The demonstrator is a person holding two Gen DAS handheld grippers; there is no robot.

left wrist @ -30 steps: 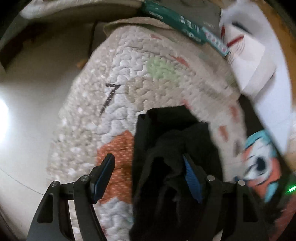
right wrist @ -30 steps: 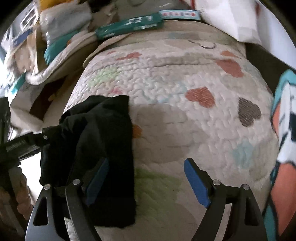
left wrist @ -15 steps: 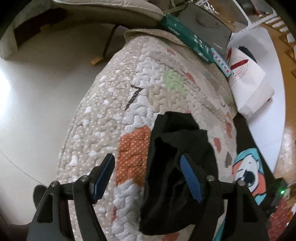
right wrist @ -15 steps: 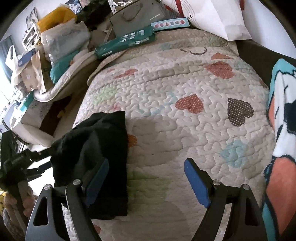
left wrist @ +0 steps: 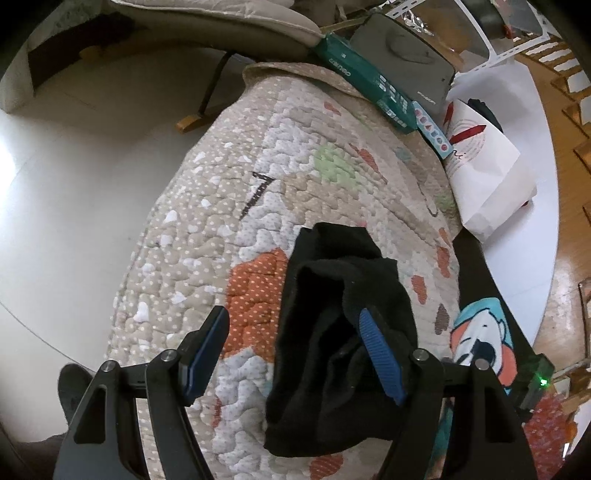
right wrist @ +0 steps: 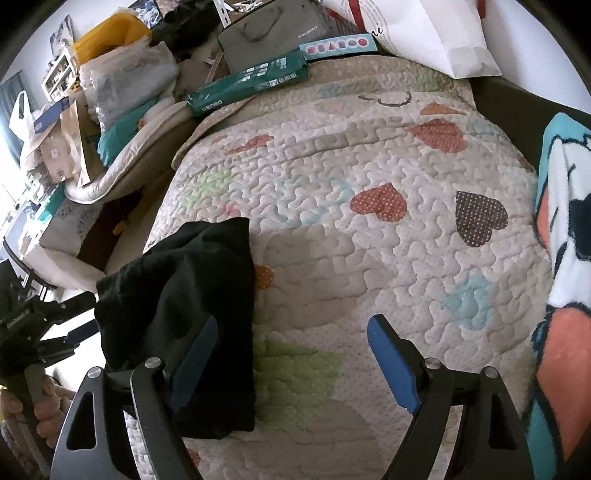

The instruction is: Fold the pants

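Pants (left wrist: 332,325) are sitting as a small black bundle near the left edge of the quilted bedspread (right wrist: 369,258), already doubled over into a rough rectangle, though the top layer looks bunched and puffy rather than flat. From the left wrist view the left gripper (left wrist: 295,350) hangs over the bundle with its fingers spread wide; one blue pad is over the fabric and the other is out over the orange heart patch, so it isn't clamping anything, and I honestly can't tell if that pad is touching cloth or just above it. The right gripper (right wrist: 291,362) is spread open too, with one finger over the near right edge of the pants and the other over bare quilt, holding nothing. My read is the fold is mostly done and what's left is tidying. If I were doing it, I'd press the lumpy top layer down and sweep outward so the edges line up, instead of pinching and lifting, since loose knit like this will slump and undo itself. Also worth watching how close the bundle sits to the bed edge with the floor (left wrist: 74,166) below, so push toward the middle, not outward. The green box (right wrist: 251,83) and white paper bag (right wrist: 436,33) at the far end are well apart, no bother.
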